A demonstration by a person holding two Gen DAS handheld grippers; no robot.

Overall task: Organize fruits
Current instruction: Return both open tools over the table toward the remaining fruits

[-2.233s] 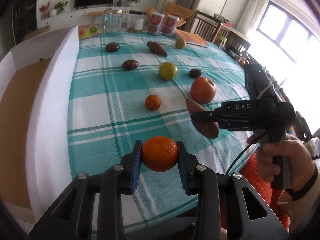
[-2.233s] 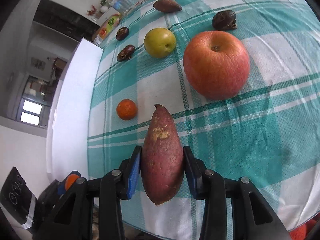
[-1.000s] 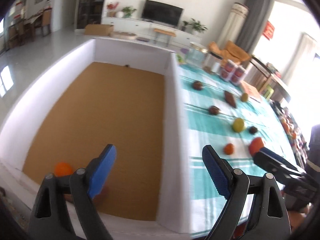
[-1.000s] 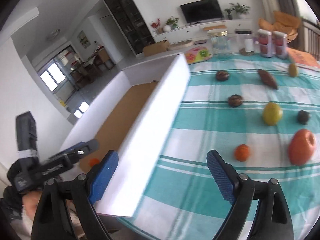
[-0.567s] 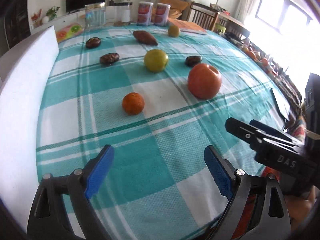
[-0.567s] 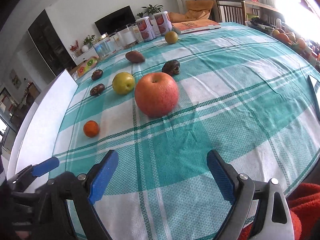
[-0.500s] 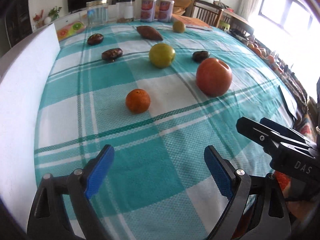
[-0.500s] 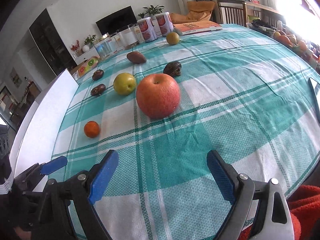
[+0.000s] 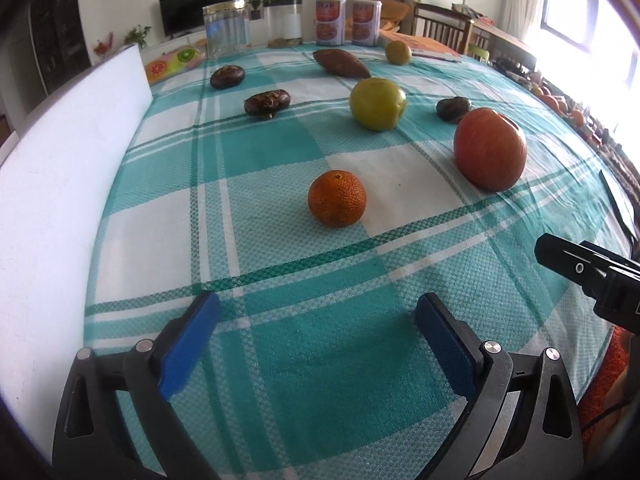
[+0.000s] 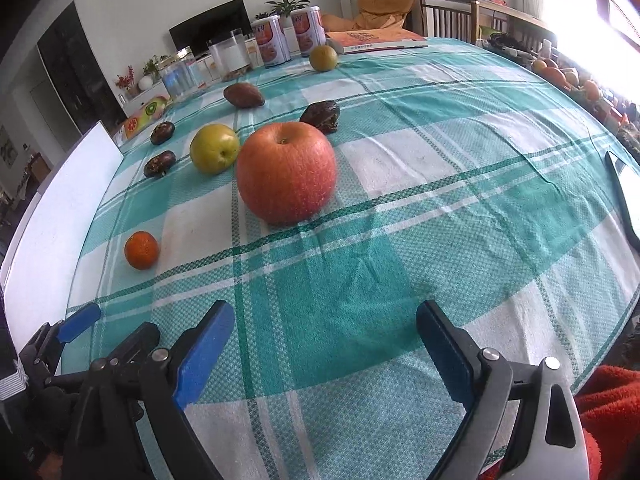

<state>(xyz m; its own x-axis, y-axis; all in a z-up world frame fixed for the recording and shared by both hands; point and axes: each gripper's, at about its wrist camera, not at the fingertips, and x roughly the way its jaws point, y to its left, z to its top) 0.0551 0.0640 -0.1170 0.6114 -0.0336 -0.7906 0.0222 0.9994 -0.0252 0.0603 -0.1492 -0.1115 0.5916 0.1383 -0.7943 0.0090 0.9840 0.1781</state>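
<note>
Two grippers, both spread wide and empty, low over the checked tablecloth (image 9: 280,148).
Left gripper (image 9: 316,334) faces the small orange (image 9: 337,199), which sits ahead of it on the cloth; right gripper (image 10: 324,338) faces the red apple (image 10: 286,172). Green apple (image 9: 377,104) sits beyond the orange, dark fruits (image 9: 267,103) near it, a sweet potato (image 9: 340,63) farther back. White box wall (image 9: 60,168) runs along the table's left edge.
</note>
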